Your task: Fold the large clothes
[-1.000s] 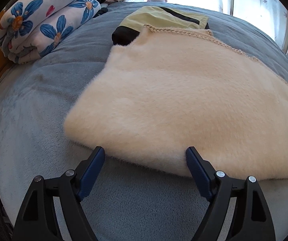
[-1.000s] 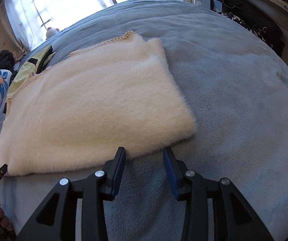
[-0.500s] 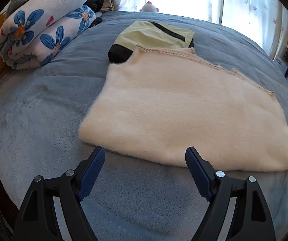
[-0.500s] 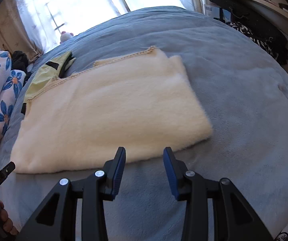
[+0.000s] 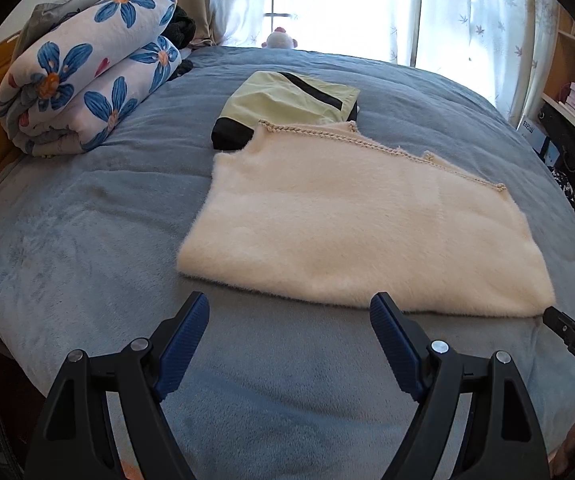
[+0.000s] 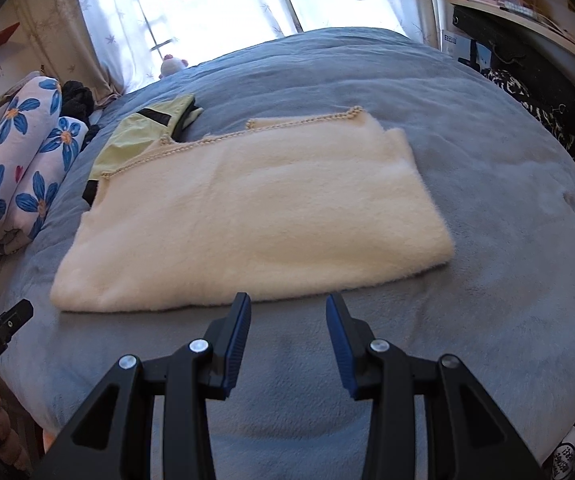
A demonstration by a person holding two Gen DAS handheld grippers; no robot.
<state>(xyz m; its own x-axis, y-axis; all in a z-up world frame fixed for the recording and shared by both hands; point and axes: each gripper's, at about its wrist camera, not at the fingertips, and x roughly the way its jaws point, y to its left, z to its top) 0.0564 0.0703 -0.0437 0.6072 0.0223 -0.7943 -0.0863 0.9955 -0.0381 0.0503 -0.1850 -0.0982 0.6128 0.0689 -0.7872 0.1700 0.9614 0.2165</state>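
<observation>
A cream fluffy garment lies folded flat on the blue-grey bed cover; it also shows in the right wrist view. Its crocheted trim runs along the far edge. My left gripper is open and empty, just short of the garment's near edge. My right gripper is open and empty, its fingertips close to the near edge, apart from it. The tip of the right gripper shows at the right of the left wrist view.
A folded yellow-green and black garment lies behind the cream one, partly under it. A rolled flowered quilt sits at the far left. A small plush toy is by the window. Shelves and dark items stand right of the bed.
Both grippers have drawn back and up from the cream garment, so more of the bed and room shows. The garment lies unmoved. Both jaws stayed open.
</observation>
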